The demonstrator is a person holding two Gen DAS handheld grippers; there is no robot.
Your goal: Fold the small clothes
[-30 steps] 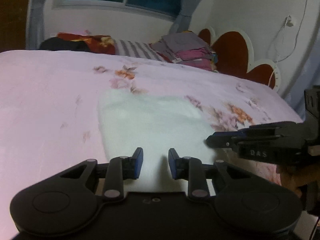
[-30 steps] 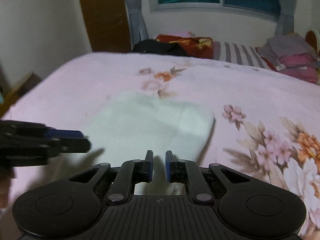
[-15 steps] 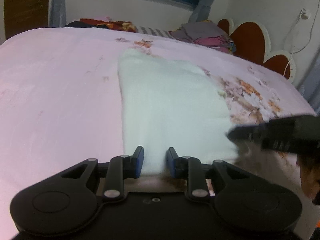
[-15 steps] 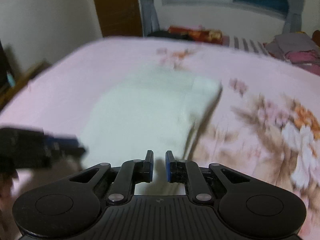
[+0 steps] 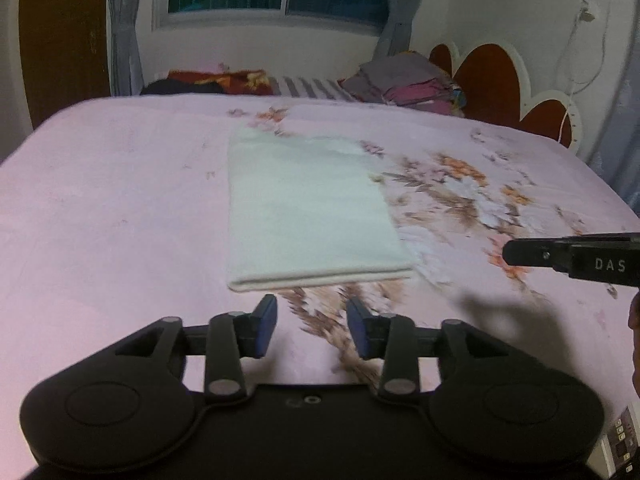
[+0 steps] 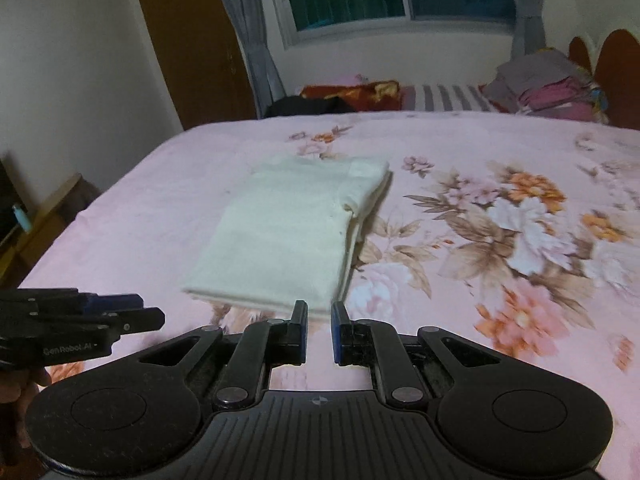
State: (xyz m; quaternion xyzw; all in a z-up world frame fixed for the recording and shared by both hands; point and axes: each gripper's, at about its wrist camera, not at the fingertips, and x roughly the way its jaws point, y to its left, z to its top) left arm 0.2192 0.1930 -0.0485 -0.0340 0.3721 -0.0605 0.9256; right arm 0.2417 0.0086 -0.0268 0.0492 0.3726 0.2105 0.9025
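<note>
A cream-white folded garment (image 5: pixel 308 208) lies flat as a neat rectangle on the pink floral bed sheet (image 5: pixel 120 200); its near folded edge faces me. My left gripper (image 5: pixel 312 308) hovers just short of that edge, and its jaws are opening with nothing between them. In the right wrist view the same garment (image 6: pixel 288 240) lies ahead and slightly left of my right gripper (image 6: pixel 319 312), whose jaws stand almost together and hold nothing. The right gripper (image 5: pixel 520 252) also shows at the right edge of the left view. The left gripper (image 6: pixel 148 312) shows at the lower left of the right view.
A stack of folded clothes (image 5: pixel 404 84) sits at the far side by the red headboard (image 5: pixel 496 80). Dark clothes and a red blanket (image 5: pixel 216 80) lie under the window. A wooden ledge (image 6: pixel 40 216) stands beside the bed on the left. A hand (image 5: pixel 634 320) shows at the right edge.
Both grippers have pulled back and up from the garment, which now lies wholly ahead of the fingertips. The left jaws have spread wider; the right jaws keep the same narrow gap.
</note>
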